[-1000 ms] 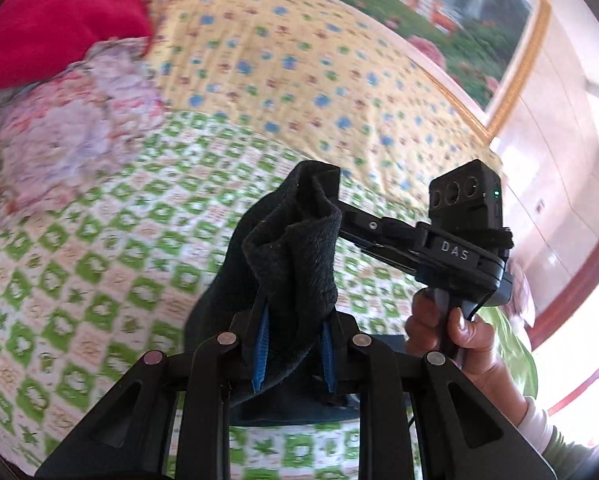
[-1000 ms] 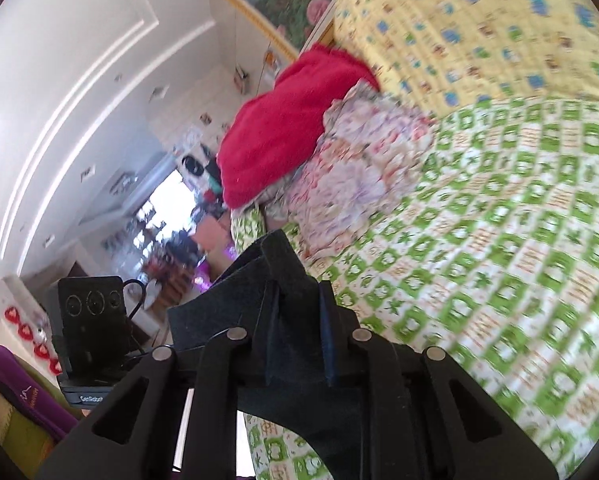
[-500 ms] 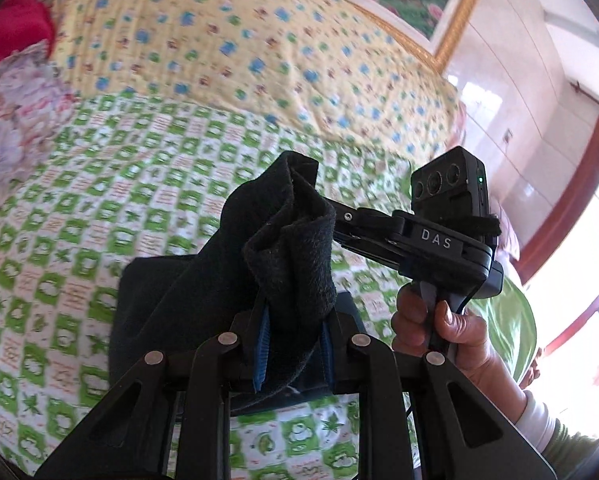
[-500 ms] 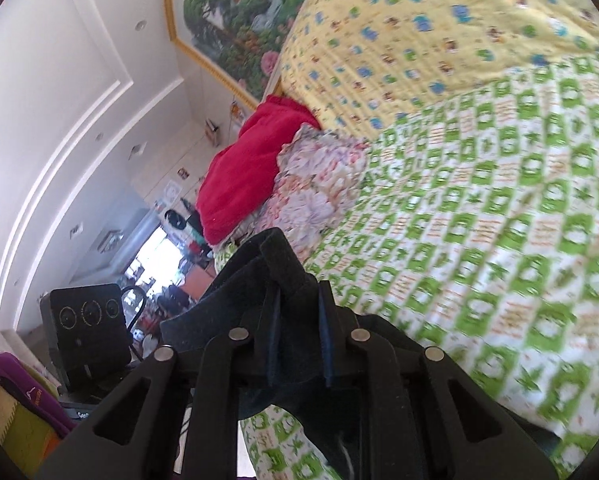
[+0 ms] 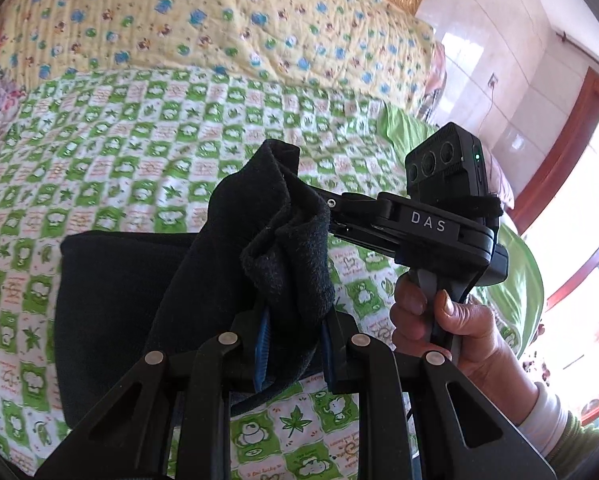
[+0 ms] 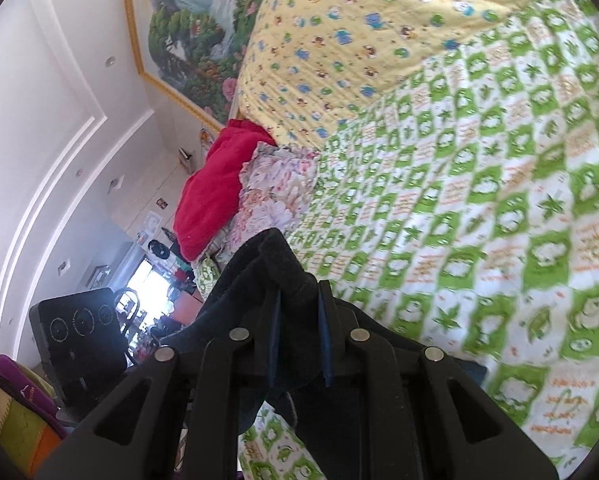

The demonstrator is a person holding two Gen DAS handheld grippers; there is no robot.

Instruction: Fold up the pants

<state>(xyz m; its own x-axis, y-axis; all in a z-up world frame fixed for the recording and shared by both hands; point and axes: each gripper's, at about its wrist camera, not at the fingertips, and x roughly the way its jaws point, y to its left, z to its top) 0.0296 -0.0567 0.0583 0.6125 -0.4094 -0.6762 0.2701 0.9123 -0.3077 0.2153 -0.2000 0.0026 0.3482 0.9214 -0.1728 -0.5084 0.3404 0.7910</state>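
Left wrist view: the left gripper [image 5: 293, 344] is clenched on a bunched fold of the dark pants [image 5: 283, 248], the cloth pinched between its blue-lined fingers [image 5: 262, 344] and standing up above them in a thick ridge. The rest of the pants hang down to a flat dark panel lying on the green-checked bedspread [image 5: 139, 152], toward its near left side. Just to the right, the right gripper [image 5: 331, 216] reaches in sideways, its tips buried in the same raised fold, so its grip cannot be judged here; the right hand [image 5: 443, 320] wraps its handle. A yellow quilt [image 5: 227, 20] lies along the far edge of the bed. Right wrist view: the right gripper [image 6: 299, 332] is clamped on a wad of the pants [image 6: 275, 264], which rise in a peak between its fingers [image 6: 324, 320] and drape down below the linkage. The bedspread [image 6: 479, 200] stretches away to the right, with the yellow quilt [image 6: 359, 28] at its far edge, and a red blanket [image 6: 215, 188] and floral bedding [image 6: 271, 188] piled at the far left corner.
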